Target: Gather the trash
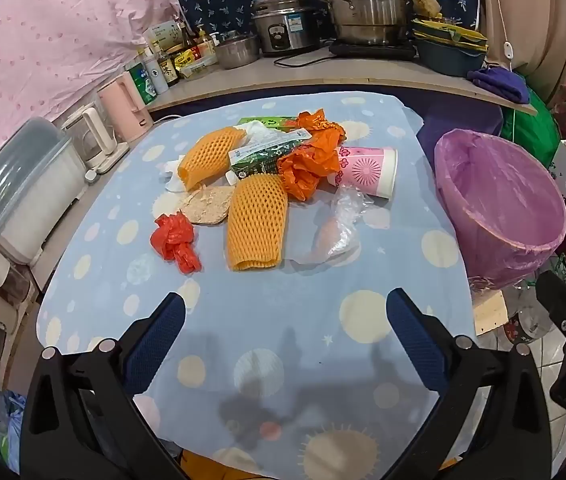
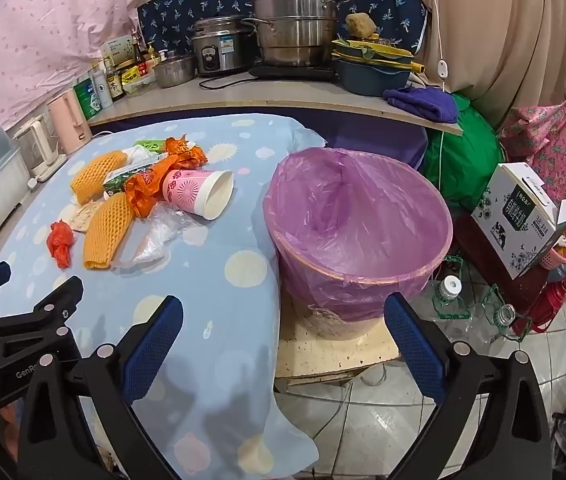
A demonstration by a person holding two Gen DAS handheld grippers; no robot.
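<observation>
A pile of trash lies on the blue spotted tablecloth point(image 1: 283, 320): two orange foam nets point(image 1: 257, 222), a red plastic wad point(image 1: 175, 242), an orange bag point(image 1: 309, 164), a green carton point(image 1: 263, 158), a pink paper cup point(image 1: 367, 170) and clear plastic film point(image 1: 341, 220). The bin with a purple liner point(image 2: 357, 232) stands right of the table. My left gripper point(image 1: 285, 340) is open and empty, near the table's front. My right gripper point(image 2: 283, 340) is open and empty, over the table's right edge before the bin.
A shelf behind holds steel pots point(image 2: 295, 24), a rice cooker point(image 2: 219, 50), bottles and a purple cloth point(image 2: 423, 104). Kettles point(image 1: 123, 106) and a lidded box point(image 1: 27, 184) line the left. Empty bottles point(image 2: 449, 292) and a carton box point(image 2: 519, 216) sit on the floor.
</observation>
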